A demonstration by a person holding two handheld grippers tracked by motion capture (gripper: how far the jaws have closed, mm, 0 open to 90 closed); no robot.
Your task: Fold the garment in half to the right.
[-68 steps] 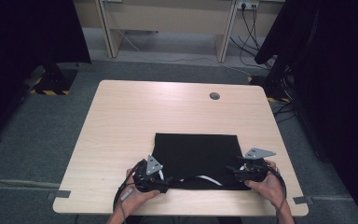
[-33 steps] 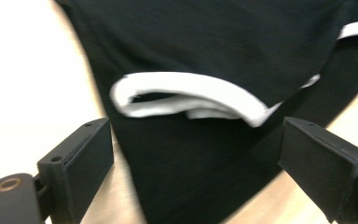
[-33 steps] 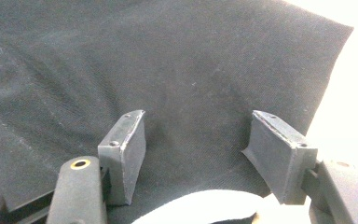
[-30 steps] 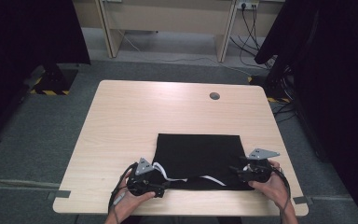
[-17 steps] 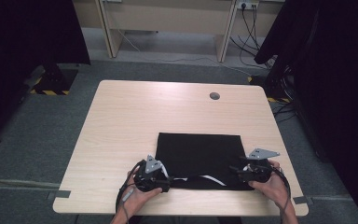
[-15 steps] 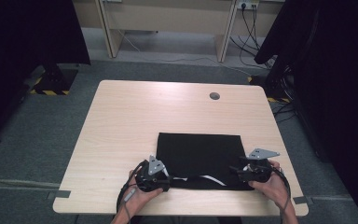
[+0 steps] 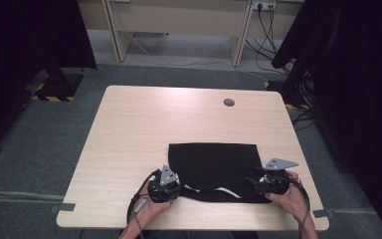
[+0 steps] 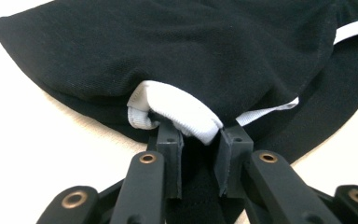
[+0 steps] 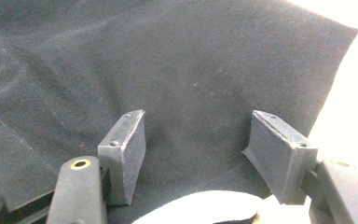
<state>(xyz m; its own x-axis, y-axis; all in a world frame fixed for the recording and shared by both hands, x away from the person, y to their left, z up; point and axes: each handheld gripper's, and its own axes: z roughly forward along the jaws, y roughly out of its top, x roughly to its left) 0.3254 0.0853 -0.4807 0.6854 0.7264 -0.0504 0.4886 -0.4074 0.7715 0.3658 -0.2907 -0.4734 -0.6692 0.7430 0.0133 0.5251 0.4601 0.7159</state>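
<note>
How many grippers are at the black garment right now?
2. The left gripper, whose jaws have just been closing, pinches the black garment at its near left corner; the right gripper sits at its near right corner, jaws apart.

The pale wooden counter (image 7: 144,129) lies bare beyond and left of the flat black cloth garment (image 7: 214,164); nothing stands there to block a tool.

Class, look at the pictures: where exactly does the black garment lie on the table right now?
In the high view the black garment lies flat on the table, at its near right part, between the left gripper and the right gripper.
</note>
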